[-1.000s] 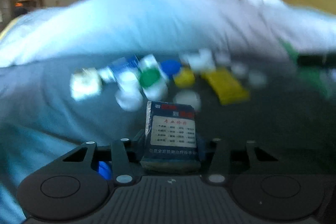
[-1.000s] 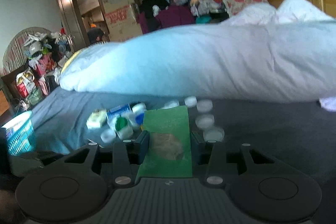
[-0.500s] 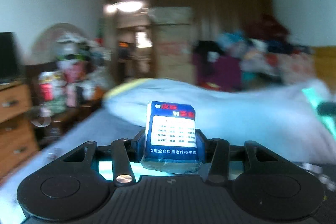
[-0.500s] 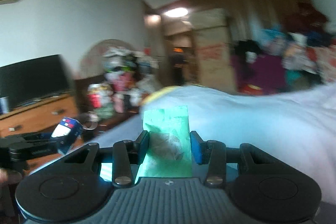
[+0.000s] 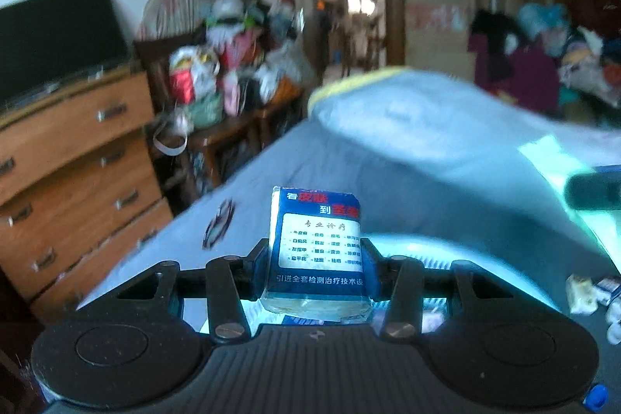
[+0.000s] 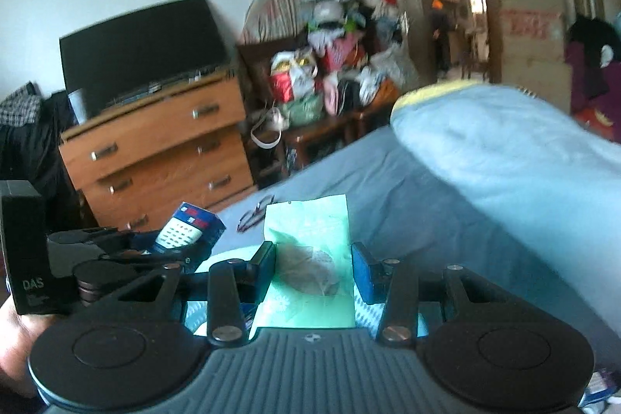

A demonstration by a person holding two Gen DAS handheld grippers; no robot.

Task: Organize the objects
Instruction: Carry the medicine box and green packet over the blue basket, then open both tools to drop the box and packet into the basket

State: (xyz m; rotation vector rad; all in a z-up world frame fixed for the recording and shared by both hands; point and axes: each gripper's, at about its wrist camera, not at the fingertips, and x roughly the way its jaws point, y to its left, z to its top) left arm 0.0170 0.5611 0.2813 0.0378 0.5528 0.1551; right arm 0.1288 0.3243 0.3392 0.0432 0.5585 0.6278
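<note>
My left gripper is shut on a small blue-and-white packet with printed text, held upright above a bright turquoise basket whose rim shows just behind the fingers. My right gripper is shut on a green sachet, also above the turquoise basket. In the right wrist view the left gripper sits low at the left with the same blue packet in it, and a hand holds it. A few small loose items lie on the bed at the right edge.
A blue bedsheet carries a light-blue duvet on the right. A pair of glasses lies on the sheet ahead. A wooden chest of drawers with a dark screen stands left, beside a cluttered chair.
Both grippers swung left, away from the pile of small items on the bed, toward the bed's end and the turquoise basket. Each kept its packet throughout.
</note>
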